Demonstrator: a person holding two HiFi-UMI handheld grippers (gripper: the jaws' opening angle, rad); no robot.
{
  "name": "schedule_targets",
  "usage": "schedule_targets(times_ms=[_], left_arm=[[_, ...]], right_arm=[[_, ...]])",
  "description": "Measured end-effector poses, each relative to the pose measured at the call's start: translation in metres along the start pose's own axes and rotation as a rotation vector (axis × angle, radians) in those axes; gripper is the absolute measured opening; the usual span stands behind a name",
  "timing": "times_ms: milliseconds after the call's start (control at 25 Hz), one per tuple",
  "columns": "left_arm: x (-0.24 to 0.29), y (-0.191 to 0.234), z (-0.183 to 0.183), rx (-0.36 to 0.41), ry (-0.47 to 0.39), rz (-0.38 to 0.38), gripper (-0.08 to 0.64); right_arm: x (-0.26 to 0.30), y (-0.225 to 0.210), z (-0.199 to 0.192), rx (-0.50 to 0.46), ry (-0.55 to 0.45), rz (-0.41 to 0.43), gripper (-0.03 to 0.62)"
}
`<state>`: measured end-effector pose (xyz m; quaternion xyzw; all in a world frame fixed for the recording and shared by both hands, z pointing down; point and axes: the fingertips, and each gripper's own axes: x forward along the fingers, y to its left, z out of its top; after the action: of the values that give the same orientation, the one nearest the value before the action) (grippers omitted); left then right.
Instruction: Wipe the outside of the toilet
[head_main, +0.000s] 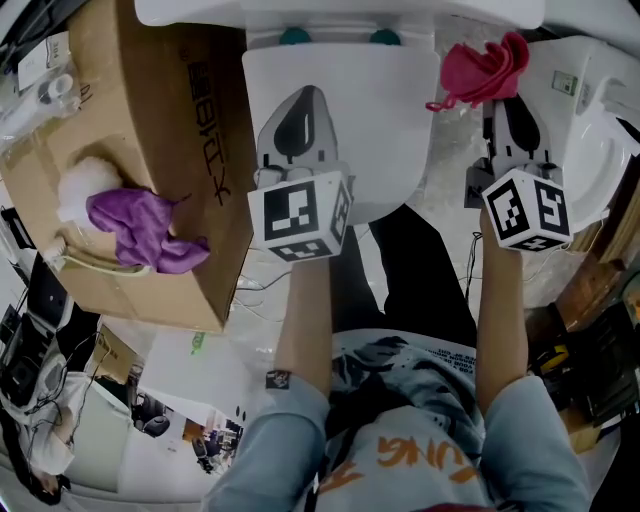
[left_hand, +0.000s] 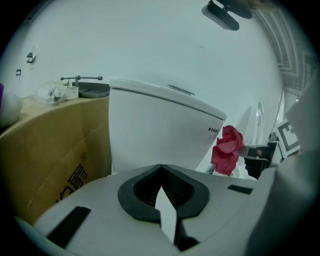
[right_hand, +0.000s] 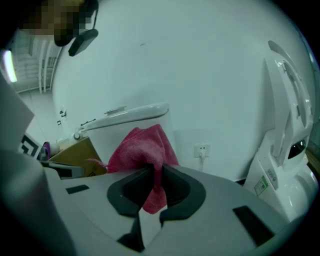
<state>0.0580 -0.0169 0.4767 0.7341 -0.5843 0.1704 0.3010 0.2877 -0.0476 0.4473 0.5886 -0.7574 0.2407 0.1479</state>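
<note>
The toilet (head_main: 340, 110) stands at the top centre of the head view, lid down, with its cistern (left_hand: 155, 130) behind against a white wall. We see the left gripper (head_main: 308, 100) held over the closed lid; in the left gripper view its jaws meet at the tips with nothing between them (left_hand: 160, 167). The right gripper (head_main: 505, 105) sits just beside the right flank of the toilet, and its jaws are clamped on a pink cloth (head_main: 483, 68), which bunches above the jaw tips and hangs a fold down between them in the right gripper view (right_hand: 142, 150). We cannot tell whether the cloth touches the toilet. To the left of the toilet stands a cardboard box (head_main: 150, 120), carrying a purple cloth (head_main: 145, 230) and a white fluffy wad (head_main: 85, 185) on its top. To the right of the right gripper stands a second white fixture (head_main: 600, 150), and a wall socket (right_hand: 202, 150) shows low on the wall between it and the cistern.
</note>
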Motion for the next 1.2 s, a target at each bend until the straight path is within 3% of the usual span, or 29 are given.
schedule_targets(times_ms=[160,440,720,1000,1200], left_arm=[[-0.006,0.024,-0.002,-0.017,0.001,0.027,0.025],[-0.017,0.062,-0.015,-0.068,0.008,0.066,0.025],[-0.029,0.095,-0.021,-0.102,0.012,0.081,0.025],[-0.035,0.120,-0.017,-0.108,0.015,0.066,0.025],[-0.034,0.130,-0.012,-0.093,0.015,-0.001,0.025]], right_arm=[[0.010,0.055,-0.017,-0.065,0.051,0.098,0.063],[0.032,0.145,-0.042,-0.099,0.114,0.251,0.061],[0.063,0.179,-0.046,-0.083,0.116,0.274,0.063],[0.083,0.244,-0.049,-0.148,0.133,0.396,0.063],[0.098,0.280,-0.052,-0.152,0.136,0.429,0.063]])
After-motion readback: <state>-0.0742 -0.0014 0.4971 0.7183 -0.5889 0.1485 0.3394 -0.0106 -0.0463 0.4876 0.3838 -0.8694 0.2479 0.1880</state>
